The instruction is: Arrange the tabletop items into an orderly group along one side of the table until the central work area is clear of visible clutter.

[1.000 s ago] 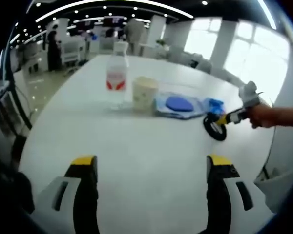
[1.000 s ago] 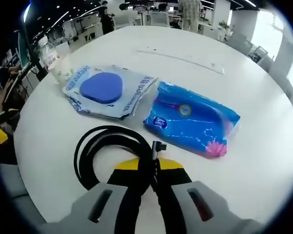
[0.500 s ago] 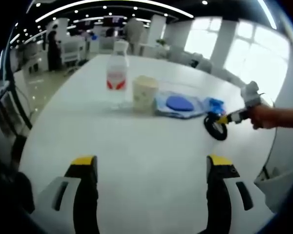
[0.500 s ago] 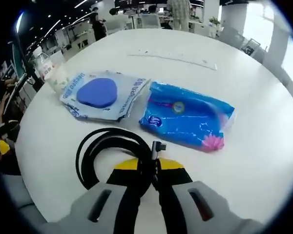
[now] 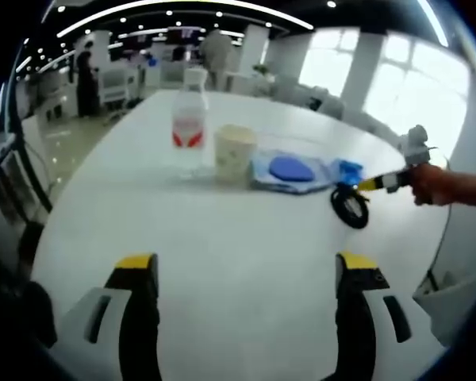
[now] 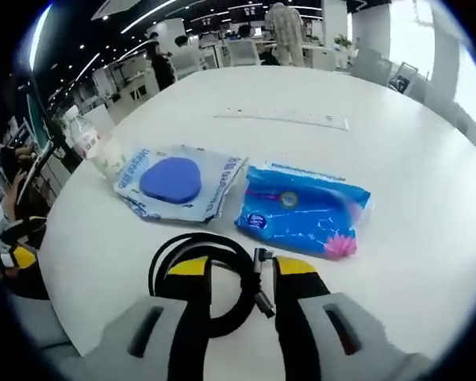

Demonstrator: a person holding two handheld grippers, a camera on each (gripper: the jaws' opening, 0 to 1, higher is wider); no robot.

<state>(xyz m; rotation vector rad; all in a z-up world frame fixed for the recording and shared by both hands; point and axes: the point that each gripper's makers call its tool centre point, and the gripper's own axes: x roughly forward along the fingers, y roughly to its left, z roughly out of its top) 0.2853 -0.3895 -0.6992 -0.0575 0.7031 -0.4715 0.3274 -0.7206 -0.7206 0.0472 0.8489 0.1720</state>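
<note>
On the white table (image 5: pixel 222 262) a row runs left to right in the left gripper view: a clear water bottle (image 5: pixel 190 119), a paper cup (image 5: pixel 236 151) just beside it, a flat pouch with a blue disc (image 5: pixel 289 171), a blue wipes pack (image 5: pixel 347 171), then a coiled black cable (image 5: pixel 351 208). The left gripper (image 5: pixel 246 274) stands wide open and holds nothing. In the right gripper view the right gripper (image 6: pixel 244 268) has its jaws parted, the cable (image 6: pixel 202 274) lying loose between them on the table

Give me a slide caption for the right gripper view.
Right claw open over coiled black cable beside blue tissue pack and wipes pouch.
</note>
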